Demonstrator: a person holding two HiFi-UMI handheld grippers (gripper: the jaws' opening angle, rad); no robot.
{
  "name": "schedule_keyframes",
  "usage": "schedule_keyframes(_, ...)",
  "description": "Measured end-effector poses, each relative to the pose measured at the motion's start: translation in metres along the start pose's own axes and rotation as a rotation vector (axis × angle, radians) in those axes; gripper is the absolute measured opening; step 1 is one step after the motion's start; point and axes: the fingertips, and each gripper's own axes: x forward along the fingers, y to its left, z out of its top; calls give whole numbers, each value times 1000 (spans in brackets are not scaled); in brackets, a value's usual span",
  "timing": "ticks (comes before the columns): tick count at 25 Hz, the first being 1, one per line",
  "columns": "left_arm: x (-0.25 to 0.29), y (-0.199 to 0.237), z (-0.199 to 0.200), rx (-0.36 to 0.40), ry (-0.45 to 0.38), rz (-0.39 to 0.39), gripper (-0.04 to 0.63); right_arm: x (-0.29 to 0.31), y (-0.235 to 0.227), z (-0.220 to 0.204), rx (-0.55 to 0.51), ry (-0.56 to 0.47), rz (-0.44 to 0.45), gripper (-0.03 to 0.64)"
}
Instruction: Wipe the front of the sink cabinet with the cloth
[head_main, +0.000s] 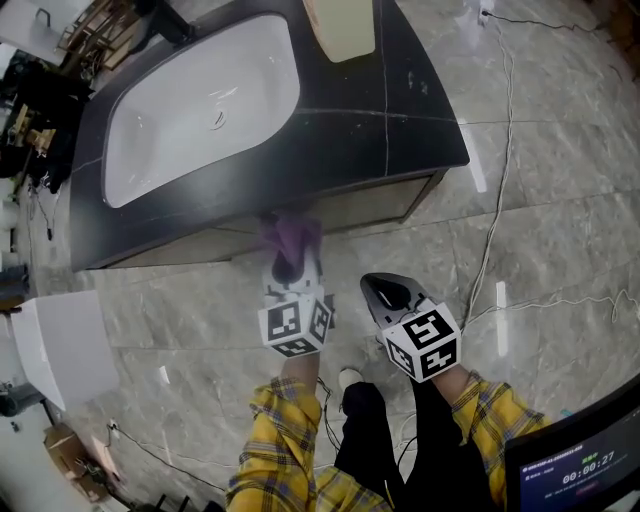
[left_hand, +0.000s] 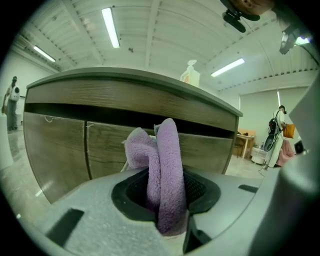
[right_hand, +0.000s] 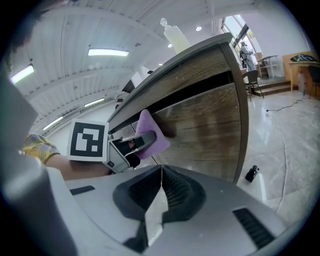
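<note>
While pinched in the left gripper (head_main: 288, 263), a bunched, fuzzy lilac cloth (left_hand: 167, 165)

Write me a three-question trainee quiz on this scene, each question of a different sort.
1. True or false: the right claw is shut and empty.
2. What is clamped in the left claw? A) a sponge B) a purple cloth C) a brush
3. In the head view, which claw is nearer the cabinet front?
Key: 1 true; 2 B; 3 the left claw.
</note>
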Motion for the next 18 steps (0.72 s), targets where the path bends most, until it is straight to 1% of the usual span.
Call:
schedule_keyframes(7,23,-59,-9,19,20,-83,113,-21,-35,-5,32,-7,-47,6)
schedule_keyframes(14,41,-100,-18,23,29,-116,113,-41,-70,-13,82,-24,-95,6)
schedule_keyframes(18,52,-134,-26,57,38,-163,114,-55,-89,-18,112,-34,-123,6)
